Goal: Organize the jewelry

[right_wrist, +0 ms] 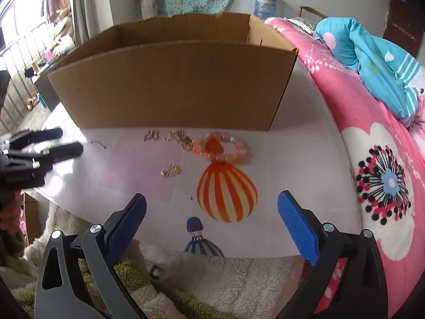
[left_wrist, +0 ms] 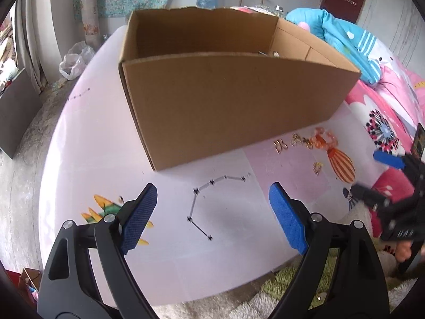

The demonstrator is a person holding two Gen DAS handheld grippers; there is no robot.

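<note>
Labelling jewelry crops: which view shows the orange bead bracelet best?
Right wrist view: the orange bead bracelet lies near frame centre, its whole loop and single beads clear, in front of the cardboard box. The left wrist view shows it smaller, off to the right and blurrier.

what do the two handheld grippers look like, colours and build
Both match. The left gripper and the right gripper each have two black plastic arms with teardrop cut-outs and round silver pivot screws. Each finger ends in a flat, rounded blue pad with a fine grid texture. No cables show. Seen from the other camera, the bodies are blocky black with small silver screws.
</note>
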